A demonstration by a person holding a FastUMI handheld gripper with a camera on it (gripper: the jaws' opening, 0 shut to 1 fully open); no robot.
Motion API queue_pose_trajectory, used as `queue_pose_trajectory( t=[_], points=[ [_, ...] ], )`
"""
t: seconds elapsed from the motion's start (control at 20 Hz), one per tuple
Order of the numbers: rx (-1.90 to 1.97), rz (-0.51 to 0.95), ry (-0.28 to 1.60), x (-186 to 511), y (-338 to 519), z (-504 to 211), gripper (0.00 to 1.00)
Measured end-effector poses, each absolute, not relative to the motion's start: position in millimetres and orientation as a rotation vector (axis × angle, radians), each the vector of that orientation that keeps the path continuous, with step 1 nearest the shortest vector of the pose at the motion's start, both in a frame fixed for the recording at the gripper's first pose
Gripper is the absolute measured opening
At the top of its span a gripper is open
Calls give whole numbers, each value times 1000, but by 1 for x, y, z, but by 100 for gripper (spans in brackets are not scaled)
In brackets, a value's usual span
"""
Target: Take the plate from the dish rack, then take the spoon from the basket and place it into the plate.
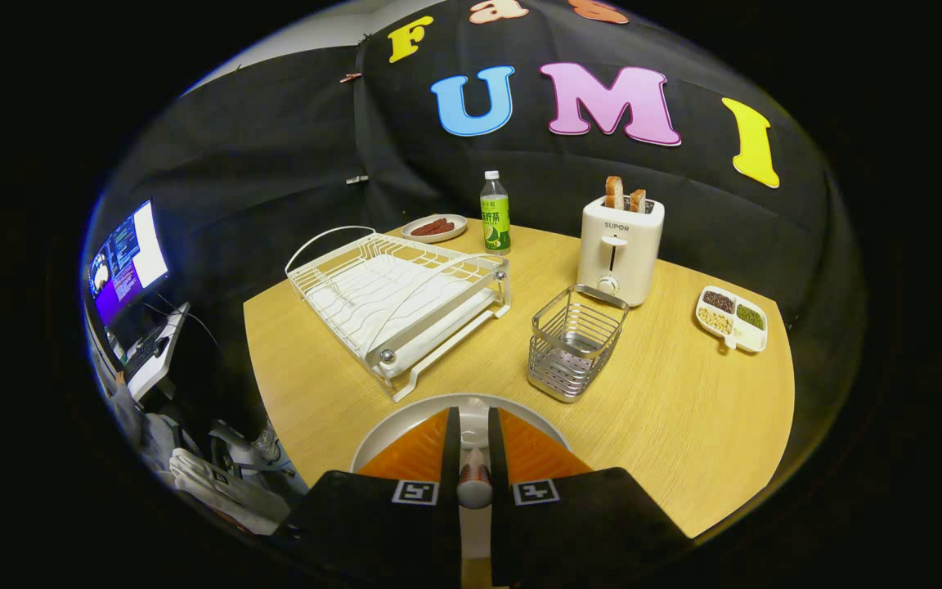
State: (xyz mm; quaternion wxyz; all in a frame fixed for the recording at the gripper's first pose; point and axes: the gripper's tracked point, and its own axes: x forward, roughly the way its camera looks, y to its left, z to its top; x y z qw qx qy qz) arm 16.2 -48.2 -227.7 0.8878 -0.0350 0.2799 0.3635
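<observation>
**Spoon gripped over the plate**

Between the two fingers of the gripper [471, 425], a spoon [474, 483] is held by its handle, the fingers drawn narrow and pressed on it from both sides. Only the rounded end of the handle is seen in the gap; the bowl is hidden, so it cannot be told whether it touches anything below. Directly under the fingers a plate [389, 429] is laid on the table [684, 425], its pale rim curving out on both sides of them.

Just beyond the fingers, slightly to the right, a wire basket [576, 343] is stood upright, nothing being seen inside it. To its left, near but apart from it, a rack [397, 298] is set at an angle, with no dishes seen in its slots. Behind the basket, just beside it, a toaster [620, 249] is placed with two slices of bread [625, 195] raised from its slots. Farther back, a bottle [495, 213] is stood upright, and just to its left a small dish [434, 227] holding something reddish-brown is seen. At the right side of the table, well apart from the toaster, a divided tray [733, 319] is laid, its compartments filled with what may be beans or grains.
</observation>
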Motion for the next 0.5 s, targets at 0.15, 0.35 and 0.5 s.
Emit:
queue_pose_trajectory(
  t=[0.15, 0.35, 0.5],
  points=[
    [-64, 743, 589, 16, -51, -228, 19],
    [-54, 728, 593, 20, -47, -225, 23],
    [25, 686, 568, 27, -47, -196, 80]
  ],
)
